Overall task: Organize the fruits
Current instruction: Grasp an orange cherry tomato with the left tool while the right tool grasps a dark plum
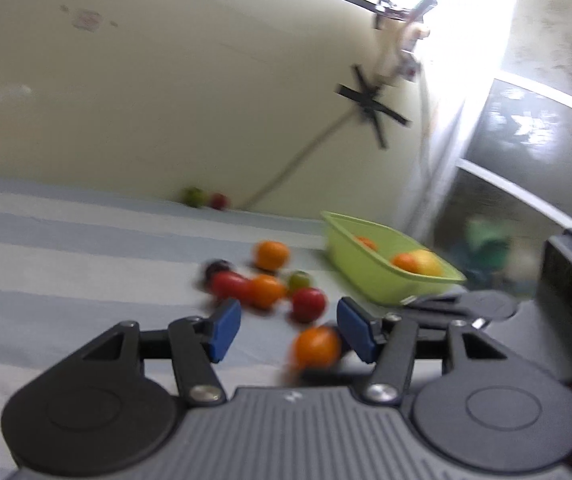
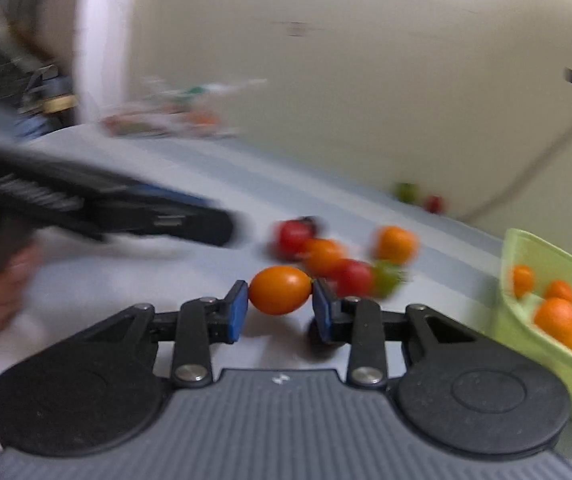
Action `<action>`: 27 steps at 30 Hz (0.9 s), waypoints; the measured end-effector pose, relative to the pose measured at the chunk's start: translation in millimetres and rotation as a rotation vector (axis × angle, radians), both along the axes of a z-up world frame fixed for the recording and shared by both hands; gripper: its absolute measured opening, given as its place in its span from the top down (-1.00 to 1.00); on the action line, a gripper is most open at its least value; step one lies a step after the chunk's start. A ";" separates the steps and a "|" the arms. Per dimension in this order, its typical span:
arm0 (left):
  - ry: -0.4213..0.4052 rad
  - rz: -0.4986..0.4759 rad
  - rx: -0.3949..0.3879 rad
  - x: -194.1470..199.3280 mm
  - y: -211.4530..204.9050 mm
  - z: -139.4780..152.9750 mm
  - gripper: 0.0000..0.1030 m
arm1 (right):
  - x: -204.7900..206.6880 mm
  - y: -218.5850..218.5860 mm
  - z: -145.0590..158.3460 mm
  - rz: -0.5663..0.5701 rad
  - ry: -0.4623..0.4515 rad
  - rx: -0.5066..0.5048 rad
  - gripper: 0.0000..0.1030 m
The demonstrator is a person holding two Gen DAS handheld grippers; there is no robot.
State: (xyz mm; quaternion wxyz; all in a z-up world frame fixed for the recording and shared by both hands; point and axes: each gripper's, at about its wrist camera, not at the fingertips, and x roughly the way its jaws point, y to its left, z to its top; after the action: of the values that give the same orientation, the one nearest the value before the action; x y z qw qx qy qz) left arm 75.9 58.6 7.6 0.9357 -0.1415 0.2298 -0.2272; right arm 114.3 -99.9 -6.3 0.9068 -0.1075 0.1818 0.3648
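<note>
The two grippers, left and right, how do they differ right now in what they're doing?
The right gripper has its blue pads against an orange fruit, one on each side; the left gripper holds nothing. The left gripper's jaws stand wider apart than the right's. The right gripper is nearer the green basket with fruit inside; the left sits further from it. Both have black linkages, blue pads and point over the striped cloth.

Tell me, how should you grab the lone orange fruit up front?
Grip the orange fruit across its narrow middle, coming level from the near side. It lies oval, long ends sideways, apart from the pile. The right hand-held gripper already pinches its two ends.
</note>
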 end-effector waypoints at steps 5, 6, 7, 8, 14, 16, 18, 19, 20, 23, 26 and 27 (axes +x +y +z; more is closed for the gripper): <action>0.035 -0.015 0.098 4.1 -21.7 -2.2 -0.01 | -26.2 17.0 -4.0 0.049 -0.078 -0.091 0.25; 0.043 -0.012 0.104 4.4 -22.5 -2.5 -0.01 | -27.0 15.3 -2.5 0.054 -0.062 -0.080 0.25; 0.050 -0.009 0.102 3.4 -21.9 -2.5 -0.01 | -28.5 11.5 -1.7 0.052 -0.055 -0.068 0.25; 0.053 -0.011 0.096 2.2 -21.1 -3.1 -0.01 | -30.0 7.9 -1.5 0.040 -0.063 -0.063 0.25; 0.064 -0.023 0.120 -5.0 -21.4 -6.6 -0.02 | -28.9 -19.9 -1.8 -0.044 -0.065 -0.039 0.25; 0.055 -0.030 0.141 -8.9 -26.1 -5.4 -0.05 | -22.9 -25.3 -3.4 -0.069 -0.041 -0.019 0.25; 0.053 -0.037 0.169 -9.9 -32.1 -4.9 -0.05 | -16.1 -25.8 -4.4 -0.085 -0.014 0.005 0.25; 0.051 -0.045 0.181 -10.5 -35.2 -4.7 -0.05 | -14.6 -27.6 -3.5 -0.085 -0.008 0.018 0.25; 0.049 -0.054 0.186 -11.3 -37.9 -4.4 -0.05 | -14.3 -28.8 -2.2 -0.084 -0.010 0.027 0.25; 0.035 -0.074 0.212 -15.5 -48.4 -3.9 -0.04 | -13.7 -30.3 -1.6 -0.106 -0.027 0.024 0.25; 0.048 -0.074 0.278 -13.0 -58.4 -5.6 0.12 | -9.5 -34.9 -3.9 -0.141 -0.006 0.024 0.25; 0.062 -0.072 0.289 -11.0 -59.7 -7.0 0.27 | -5.8 -38.0 -3.9 -0.152 0.007 0.034 0.25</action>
State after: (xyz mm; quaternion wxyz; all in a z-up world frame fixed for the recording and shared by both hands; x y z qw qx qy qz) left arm 64.9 -1.1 0.6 0.9300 -0.0042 0.2940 -0.2207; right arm 108.6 -137.8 -10.2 0.9328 -0.0768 0.1866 0.2985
